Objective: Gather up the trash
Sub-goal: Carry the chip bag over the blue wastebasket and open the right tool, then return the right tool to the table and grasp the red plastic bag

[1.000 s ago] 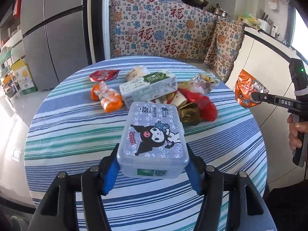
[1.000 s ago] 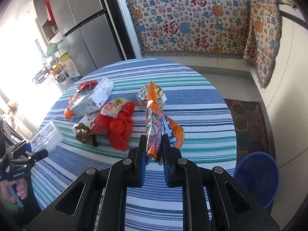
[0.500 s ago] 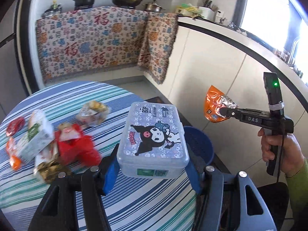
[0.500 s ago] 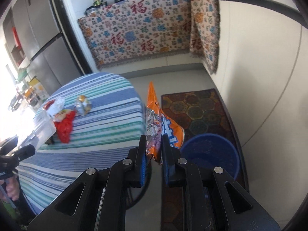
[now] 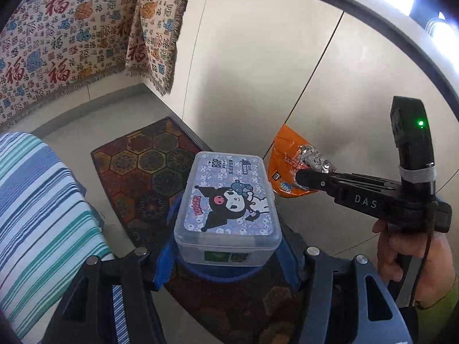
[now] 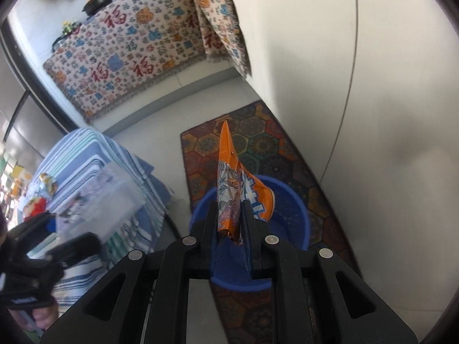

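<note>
Bin (image 6: 289, 215) position decides your next move: in the right wrist view the blue bin sits on the patterned rug (image 6: 258, 140), directly under and ahead of your right gripper (image 6: 231, 229), toward 12 o'clock. That gripper is clamped on the orange snack wrapper (image 6: 229, 183), whose long axis points away from you along the fingers. Your left gripper (image 5: 226, 246) pinches the plastic box (image 5: 229, 200) by its two long sides; the box hides most of the bin below it, only a blue rim (image 5: 218, 275) shows. I judge the right hand is better placed for the drop. At 9 o'clock the striped table (image 5: 43, 215) edge is near, at 3 o'clock the cabinet wall (image 6: 373, 114), so room is narrow.
</note>
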Motion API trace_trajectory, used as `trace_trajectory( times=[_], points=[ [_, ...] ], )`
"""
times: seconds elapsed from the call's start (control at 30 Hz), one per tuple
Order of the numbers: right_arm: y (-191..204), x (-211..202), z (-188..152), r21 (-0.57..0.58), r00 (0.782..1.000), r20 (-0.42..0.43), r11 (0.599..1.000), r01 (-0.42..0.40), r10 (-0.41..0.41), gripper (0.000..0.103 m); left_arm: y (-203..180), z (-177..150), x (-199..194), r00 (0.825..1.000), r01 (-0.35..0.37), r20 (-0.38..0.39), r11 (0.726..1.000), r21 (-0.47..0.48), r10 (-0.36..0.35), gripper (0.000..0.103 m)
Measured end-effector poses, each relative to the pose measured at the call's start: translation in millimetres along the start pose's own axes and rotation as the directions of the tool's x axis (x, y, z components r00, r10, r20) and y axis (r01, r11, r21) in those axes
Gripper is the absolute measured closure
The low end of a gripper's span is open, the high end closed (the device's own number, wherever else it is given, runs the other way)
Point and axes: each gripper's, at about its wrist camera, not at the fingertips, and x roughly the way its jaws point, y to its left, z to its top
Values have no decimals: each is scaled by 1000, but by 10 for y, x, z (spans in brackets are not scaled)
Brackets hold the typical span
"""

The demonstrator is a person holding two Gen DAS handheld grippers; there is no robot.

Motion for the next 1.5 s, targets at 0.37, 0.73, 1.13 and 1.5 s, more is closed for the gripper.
trace_trajectory(
  times=[0.37, 0.73, 1.13, 1.5],
  points=[
    [-313, 196, 17, 83, 999, -18, 996, -25, 27, 85, -169, 3, 606, 997, -25, -70, 997, 78, 30, 40],
    [-290, -1, 44, 63, 998, 62, 998, 23, -27, 53, -125, -13, 563, 998, -42, -47, 996, 82, 46, 36],
    [356, -506, 24, -90, 950, 288, 984, 154, -122, 32, -44, -426, -803, 991, -87, 109, 995, 49, 81, 35],
    [1707, -563, -360, -317, 947, 321, 944, 92, 15, 27, 924, -1488, -1965, 956, -269, 99, 958, -96, 278, 33]
  ],
)
